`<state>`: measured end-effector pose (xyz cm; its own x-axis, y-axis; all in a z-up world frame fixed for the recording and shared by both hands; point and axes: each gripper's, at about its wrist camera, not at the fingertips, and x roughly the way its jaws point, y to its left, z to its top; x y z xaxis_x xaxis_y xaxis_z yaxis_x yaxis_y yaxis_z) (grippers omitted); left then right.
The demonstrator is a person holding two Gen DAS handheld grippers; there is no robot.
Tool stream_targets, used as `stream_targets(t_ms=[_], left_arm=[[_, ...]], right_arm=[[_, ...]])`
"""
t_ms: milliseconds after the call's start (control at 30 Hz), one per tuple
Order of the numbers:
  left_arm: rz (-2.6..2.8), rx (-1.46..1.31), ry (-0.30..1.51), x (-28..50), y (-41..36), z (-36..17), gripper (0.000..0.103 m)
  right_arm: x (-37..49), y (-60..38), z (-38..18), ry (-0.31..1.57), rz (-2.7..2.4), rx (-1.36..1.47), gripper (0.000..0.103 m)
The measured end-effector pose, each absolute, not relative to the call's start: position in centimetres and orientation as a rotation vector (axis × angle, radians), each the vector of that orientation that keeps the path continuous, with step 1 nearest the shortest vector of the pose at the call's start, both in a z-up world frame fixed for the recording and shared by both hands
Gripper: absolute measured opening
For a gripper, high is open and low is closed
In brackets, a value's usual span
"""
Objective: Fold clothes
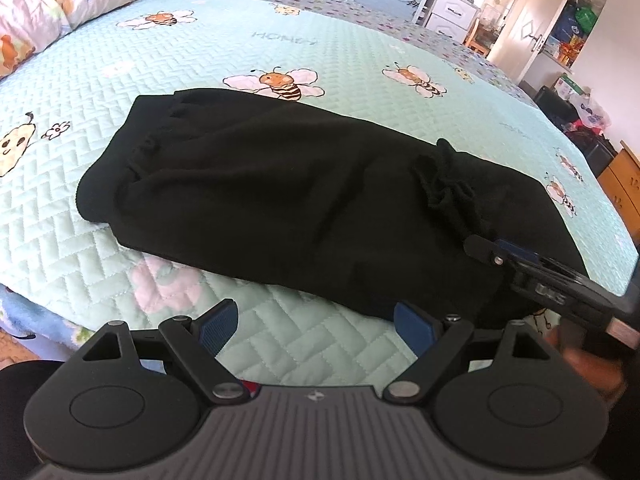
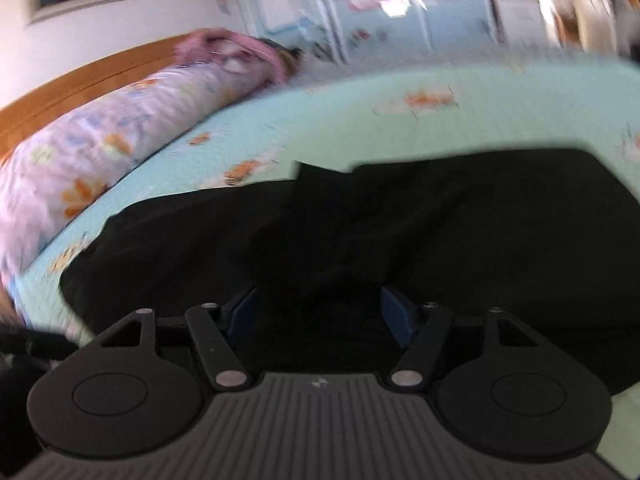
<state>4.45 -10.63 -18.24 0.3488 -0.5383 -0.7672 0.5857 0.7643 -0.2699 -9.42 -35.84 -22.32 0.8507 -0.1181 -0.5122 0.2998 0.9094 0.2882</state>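
Note:
A black garment [image 1: 304,192], folded into a long band, lies across the pale green bee-print bedspread [image 1: 280,40]; its drawstring [image 1: 448,188] lies bunched on top near the right end. My left gripper [image 1: 316,324] is open and empty, just short of the garment's near edge. My right gripper [image 1: 492,250] shows in the left wrist view from the side, resting over the garment's right end. In the blurred right wrist view the right gripper [image 2: 320,312] is open with the black garment [image 2: 440,232] lying between and under its fingers.
A rolled floral quilt [image 2: 100,148] lies along the wooden headboard [image 2: 80,80]. White drawers [image 1: 452,12] and a cupboard door [image 1: 532,20] stand beyond the bed. Dark bags [image 1: 560,108] and a wooden cabinet [image 1: 624,184] stand at the right.

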Motion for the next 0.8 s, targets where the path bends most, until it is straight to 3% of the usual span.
stream_targets(t_ms=[167,400,600,700,800], left_arm=[[-0.722,0.040,0.979,4.5,-10.5,-18.2,0.088],[-0.714,0.007,0.969,4.2,-9.9,-17.7,0.088],[-0.719,-0.024,0.951,4.5,-9.8,-17.2,0.088],[-0.760,0.004,0.928,4.2,-11.1,-16.5,0.088],[-0.827,0.024,0.897,3.6,-12.9,-15.4,0.088]], right_arm=[[-10.3,-36.0,-19.5,0.331,-0.262,0.369,0.072],[-7.0,-36.0,-21.9,0.473,-0.123,0.493,0.074],[-9.7,-34.9,-20.1,0.365,-0.130,0.439,0.075],[-8.6,-37.9,-19.8,0.354,-0.277,0.472,0.086],[-7.5,-39.7,-21.3,0.519,-0.301,0.493,0.083]])
